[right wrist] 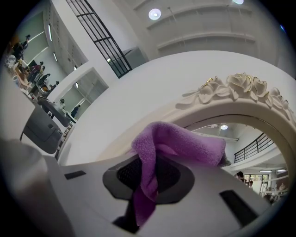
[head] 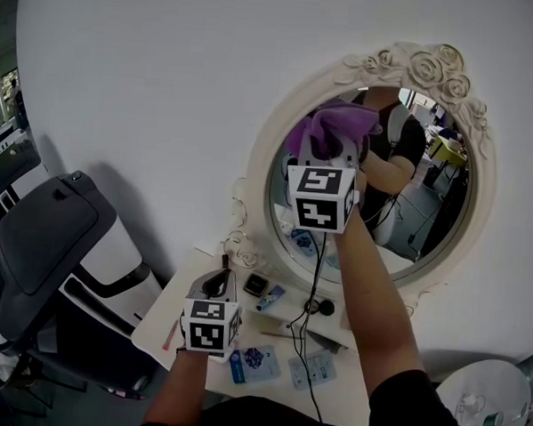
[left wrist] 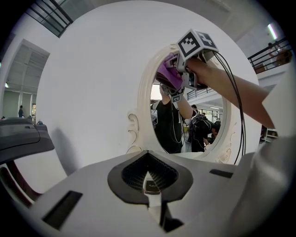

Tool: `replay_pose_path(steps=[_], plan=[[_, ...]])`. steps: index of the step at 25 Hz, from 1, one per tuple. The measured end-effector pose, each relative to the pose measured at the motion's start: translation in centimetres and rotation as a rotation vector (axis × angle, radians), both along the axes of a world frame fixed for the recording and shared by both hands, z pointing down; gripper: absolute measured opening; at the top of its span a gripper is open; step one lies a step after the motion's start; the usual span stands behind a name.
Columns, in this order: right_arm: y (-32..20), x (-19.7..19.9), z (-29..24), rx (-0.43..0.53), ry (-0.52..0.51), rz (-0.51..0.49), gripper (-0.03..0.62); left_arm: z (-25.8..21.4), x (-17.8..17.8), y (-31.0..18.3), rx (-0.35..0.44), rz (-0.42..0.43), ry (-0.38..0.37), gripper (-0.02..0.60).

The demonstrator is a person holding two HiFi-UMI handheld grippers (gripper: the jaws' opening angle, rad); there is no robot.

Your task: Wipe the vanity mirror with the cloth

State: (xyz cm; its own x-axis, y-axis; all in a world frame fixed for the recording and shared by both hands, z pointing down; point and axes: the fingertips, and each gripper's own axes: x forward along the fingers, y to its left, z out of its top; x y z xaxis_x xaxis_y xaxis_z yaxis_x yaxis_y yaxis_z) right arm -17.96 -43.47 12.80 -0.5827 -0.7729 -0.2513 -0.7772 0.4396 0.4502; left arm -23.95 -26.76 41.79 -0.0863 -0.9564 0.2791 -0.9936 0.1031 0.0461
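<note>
The oval vanity mirror [head: 409, 215] hangs on the white wall in a cream frame topped with carved roses [right wrist: 240, 85]. My right gripper [head: 328, 147] is raised to the glass's upper left and is shut on a purple cloth [head: 335, 124], which is pressed against the mirror. In the right gripper view the cloth [right wrist: 178, 146] is bunched between the jaws of the right gripper [right wrist: 148, 178] and hides their tips. My left gripper [head: 220, 275] hangs low over the small white table [head: 176, 314]. The left gripper [left wrist: 150, 185] is shut with nothing in it and points up toward the mirror [left wrist: 185, 129].
A black and white chair-like unit [head: 60, 241] stands left of the table. On the table lie a small square device [head: 256, 285], blue packets [head: 254, 363] and cables [head: 309, 330]. A white round bin [head: 484, 402] sits at the lower right.
</note>
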Motion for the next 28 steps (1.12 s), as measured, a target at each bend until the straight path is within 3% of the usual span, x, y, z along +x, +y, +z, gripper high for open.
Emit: replay_pose_path(steps=[6, 9, 14, 22, 28], plan=[[0.7, 0.4, 0.1, 0.01, 0.044, -0.007, 0.055, -0.3, 0.5, -0.3, 0.007, 0.01, -0.001, -0.003], [1.6, 2.6, 0.6, -0.012, 0.004, -0.016, 0.055, -0.4, 1.4, -0.7, 0.006, 0.032, -0.006, -0.003], [1.0, 10.9, 1.2, -0.086, -0.153, 0.04, 0.055, -0.6, 3.7, -1.9, -0.001, 0.088, -0.017, -0.003], [0.2, 22.9, 1.9, -0.093, -0.212, 0.249, 0.055, -0.6, 10.5, -4.6, -0.01, 0.244, -0.028, -0.003], [-1.4, 30.6, 3.9, -0.185, -0.311, 0.335, 0.055, -0.4, 15.0, -5.9, -0.012, 0.327, -0.038, -0.003]])
